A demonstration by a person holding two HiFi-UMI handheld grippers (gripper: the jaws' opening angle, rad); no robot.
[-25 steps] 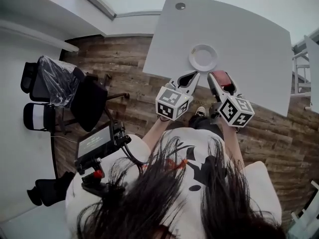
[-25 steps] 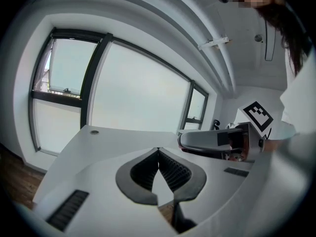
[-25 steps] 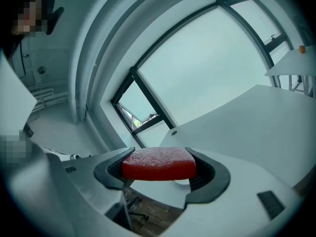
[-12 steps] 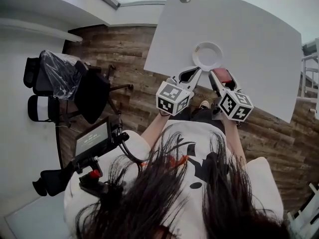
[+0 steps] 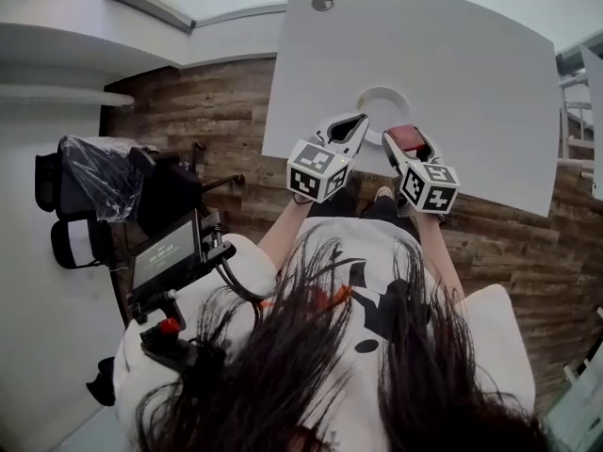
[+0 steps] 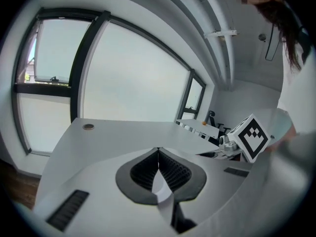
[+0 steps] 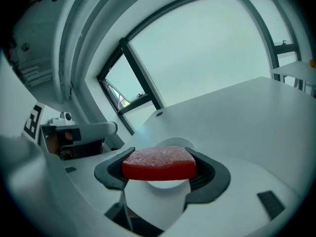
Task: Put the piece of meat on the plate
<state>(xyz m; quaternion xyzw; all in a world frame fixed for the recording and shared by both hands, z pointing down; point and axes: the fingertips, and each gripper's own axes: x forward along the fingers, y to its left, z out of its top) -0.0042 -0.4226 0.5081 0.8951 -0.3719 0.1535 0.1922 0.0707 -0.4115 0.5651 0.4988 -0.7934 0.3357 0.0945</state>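
Observation:
A red slab of meat (image 7: 159, 163) sits clamped between the dark pads of my right gripper (image 7: 160, 166), which is shut on it. In the head view the meat (image 5: 407, 137) hangs at the near rim of the white plate (image 5: 382, 96) on the white table (image 5: 471, 73). Through the right gripper view the plate (image 7: 176, 143) shows just behind and under the meat. My left gripper (image 5: 354, 121) is beside it on the left, at the plate's near-left edge. Its jaws (image 6: 158, 154) are shut with nothing between them.
A round grommet (image 5: 322, 3) sits at the table's far left corner. Dark office chairs (image 5: 113, 172) and a screen on a stand (image 5: 168, 252) are on the wooden floor to the left. Another table edge (image 5: 594, 111) lies at the right.
Both grippers have moved forward, from short of the plate up to its near rim. The meat stays clamped in the right gripper.

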